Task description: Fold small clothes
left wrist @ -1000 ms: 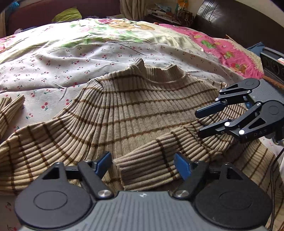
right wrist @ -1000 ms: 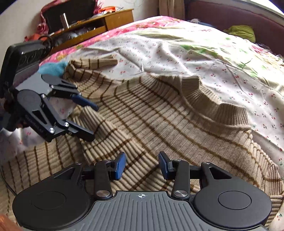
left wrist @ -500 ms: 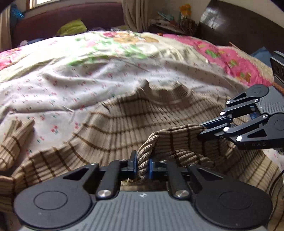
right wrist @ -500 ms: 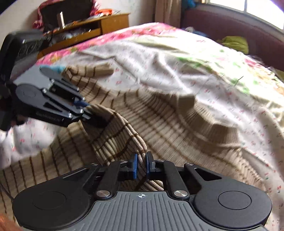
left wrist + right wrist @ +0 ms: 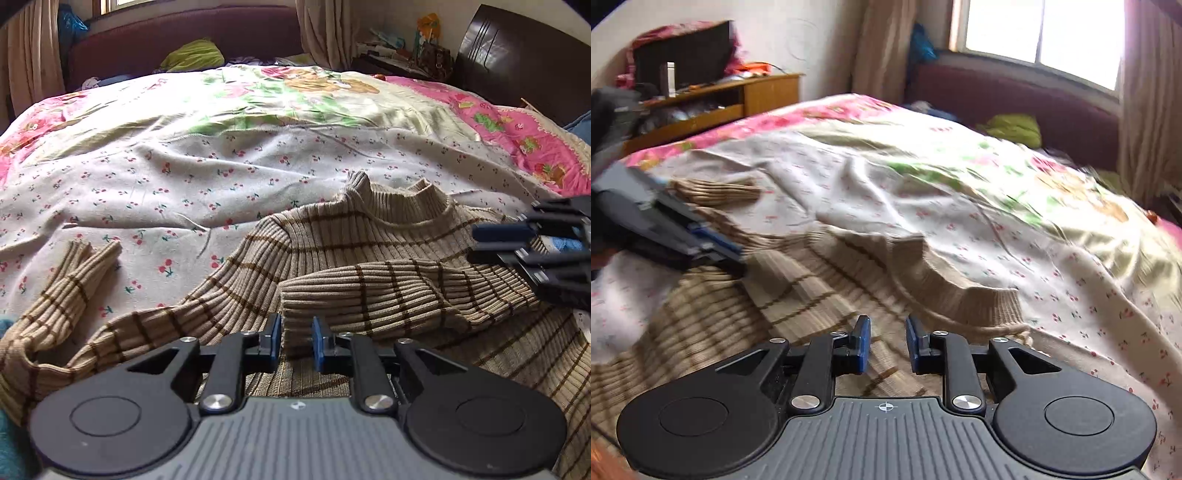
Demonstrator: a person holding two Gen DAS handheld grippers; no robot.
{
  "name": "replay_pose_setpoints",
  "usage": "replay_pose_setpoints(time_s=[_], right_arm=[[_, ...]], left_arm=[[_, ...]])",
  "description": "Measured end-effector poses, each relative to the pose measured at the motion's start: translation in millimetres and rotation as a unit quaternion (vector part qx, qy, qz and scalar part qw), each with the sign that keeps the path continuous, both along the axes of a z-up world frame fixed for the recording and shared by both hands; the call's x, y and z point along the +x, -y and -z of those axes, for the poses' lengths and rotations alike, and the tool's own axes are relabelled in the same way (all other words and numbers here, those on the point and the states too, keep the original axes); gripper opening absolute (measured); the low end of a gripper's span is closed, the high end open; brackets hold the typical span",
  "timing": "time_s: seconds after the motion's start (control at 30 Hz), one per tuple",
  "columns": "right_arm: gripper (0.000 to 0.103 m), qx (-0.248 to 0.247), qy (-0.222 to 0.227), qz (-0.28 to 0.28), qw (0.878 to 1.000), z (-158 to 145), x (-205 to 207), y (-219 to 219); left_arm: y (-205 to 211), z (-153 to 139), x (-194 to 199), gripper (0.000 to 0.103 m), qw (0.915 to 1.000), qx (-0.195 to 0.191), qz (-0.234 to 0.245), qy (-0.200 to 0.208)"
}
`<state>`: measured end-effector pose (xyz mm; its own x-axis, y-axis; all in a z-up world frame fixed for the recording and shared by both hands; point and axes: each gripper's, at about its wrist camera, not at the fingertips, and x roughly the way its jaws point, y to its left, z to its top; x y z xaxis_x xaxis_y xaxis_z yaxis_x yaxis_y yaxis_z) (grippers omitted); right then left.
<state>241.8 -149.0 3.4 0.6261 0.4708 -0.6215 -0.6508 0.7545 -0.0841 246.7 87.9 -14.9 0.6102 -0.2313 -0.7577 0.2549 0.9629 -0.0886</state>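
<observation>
A beige ribbed sweater with brown stripes [image 5: 369,236] lies on the bed, collar pointing away. One sleeve [image 5: 369,291] is folded across its chest. The sleeve's cuff end lies between the fingers of my left gripper [image 5: 297,341], whose jaws stand a little apart around it. The other sleeve [image 5: 70,280] stretches out to the left. My right gripper [image 5: 886,345] is open and empty just above the sweater [image 5: 820,295]; it also shows at the right edge of the left wrist view [image 5: 495,243]. The left gripper shows in the right wrist view [image 5: 713,243].
The bed has a cherry-print sheet [image 5: 166,177] and a pink floral cover [image 5: 517,133]. A dark headboard [image 5: 517,51] stands at the right. A maroon sofa [image 5: 1015,99] under the window and a wooden shelf [image 5: 738,99] lie beyond the bed.
Both grippers were shut on the sleeve and carried it across the sweater's chest. Now the sleeve lies flat there, both grippers have opened, and the right one has pulled back.
</observation>
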Motion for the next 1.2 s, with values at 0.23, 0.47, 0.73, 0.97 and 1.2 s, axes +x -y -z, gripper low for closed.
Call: replay_pose_setpoints(time_s=[0.23, 0.47, 0.73, 0.97, 1.2], right_arm=[[0.022, -0.061, -0.008, -0.056, 0.996, 42, -26, -46], [0.006, -0.014, -0.028, -0.027, 0.999, 42, -35, -47], [0.010, 0.045, -0.036, 0.029, 0.998, 28, -39, 0], [0.013, 0.049, -0.038, 0.187, 0.980, 23, -37, 89], [0.013, 0.033, -0.054, 0.212, 0.975, 32, -40, 107]], left_arm=[[2, -14, -2, 0.034, 0.9996, -0.025, -0.013, 0.010], [36, -6, 1, 0.038, 0.9984, -0.050, 0.025, 0.011], [44, 28, 9, 0.039, 0.9979, -0.064, -0.003, -0.010], [52, 34, 5, 0.041, 0.9997, -0.023, 0.006, -0.001], [54, 29, -6, 0.041, 1.0000, -0.002, -0.005, 0.008]])
